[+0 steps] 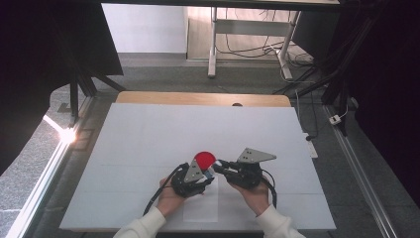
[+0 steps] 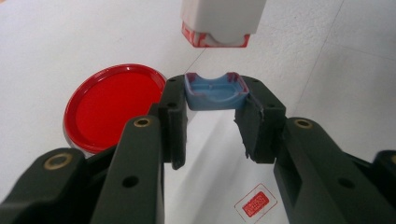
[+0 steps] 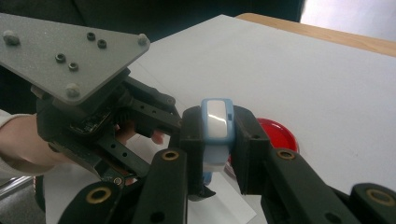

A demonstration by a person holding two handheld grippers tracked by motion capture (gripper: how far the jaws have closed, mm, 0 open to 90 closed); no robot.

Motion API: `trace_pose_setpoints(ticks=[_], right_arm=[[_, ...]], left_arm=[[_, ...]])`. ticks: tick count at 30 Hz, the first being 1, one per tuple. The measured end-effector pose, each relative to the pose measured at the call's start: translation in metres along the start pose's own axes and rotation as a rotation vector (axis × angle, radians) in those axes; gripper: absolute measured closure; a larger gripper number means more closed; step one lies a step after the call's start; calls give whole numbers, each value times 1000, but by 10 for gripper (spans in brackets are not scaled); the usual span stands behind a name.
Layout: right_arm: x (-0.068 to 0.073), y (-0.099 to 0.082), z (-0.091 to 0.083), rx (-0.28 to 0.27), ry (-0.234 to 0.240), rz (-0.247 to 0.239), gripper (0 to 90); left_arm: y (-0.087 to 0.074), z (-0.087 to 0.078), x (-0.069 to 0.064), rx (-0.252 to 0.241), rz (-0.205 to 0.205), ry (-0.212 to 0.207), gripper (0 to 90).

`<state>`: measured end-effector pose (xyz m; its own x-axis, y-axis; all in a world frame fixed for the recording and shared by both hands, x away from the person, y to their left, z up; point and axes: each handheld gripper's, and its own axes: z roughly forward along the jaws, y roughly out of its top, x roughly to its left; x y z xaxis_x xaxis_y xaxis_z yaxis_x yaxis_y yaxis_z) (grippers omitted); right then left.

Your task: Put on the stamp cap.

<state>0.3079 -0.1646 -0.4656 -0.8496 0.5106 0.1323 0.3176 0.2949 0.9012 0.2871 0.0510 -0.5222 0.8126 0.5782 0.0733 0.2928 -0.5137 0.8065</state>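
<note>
1. In the high view the two grippers meet near the person's edge of the white table (image 1: 148, 134); the small thing between their tips is too tiny to make out there, and the grey plate of the left gripper (image 1: 204, 174) covers part of it.
2. The left gripper view shows its jaws closed on a blue cap (image 2: 215, 91), held at the very tips; the cap's open hollow faces away from the camera; its lower part is hidden between the pads.
3. Just beyond this cap hangs a white body with red marks (image 2: 217, 23), apart from the cap by a narrow gap; its top is cut off by the frame edge.
4. The right gripper (image 3: 217, 140) is clamped on a white and light-blue piece (image 3: 217, 128), upright between its pads; whether this is the same white body, I cannot tell.
5. A red lid (image 2: 114, 105) lies flat on the table just left of the left gripper's jaws; in the right gripper view it sits behind the right jaw, half hidden.
6. A small red-printed label (image 2: 256, 204) on a sheet below the left gripper's jaws is too blurred to read.
</note>
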Motion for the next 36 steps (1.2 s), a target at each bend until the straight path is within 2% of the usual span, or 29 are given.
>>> trace_pose_setpoints(ticks=[10, 25, 36], right_arm=[[5, -2, 4, 13, 0, 7, 751], [6, -4, 8, 26, -26, 31, 751], [8, -6, 10, 23, -36, 72, 751]], left_arm=[[0, -1, 0, -5, -1, 5, 641], [0, -2, 0, -10, -2, 11, 642], [0, -1, -1, -10, 3, 15, 642]])
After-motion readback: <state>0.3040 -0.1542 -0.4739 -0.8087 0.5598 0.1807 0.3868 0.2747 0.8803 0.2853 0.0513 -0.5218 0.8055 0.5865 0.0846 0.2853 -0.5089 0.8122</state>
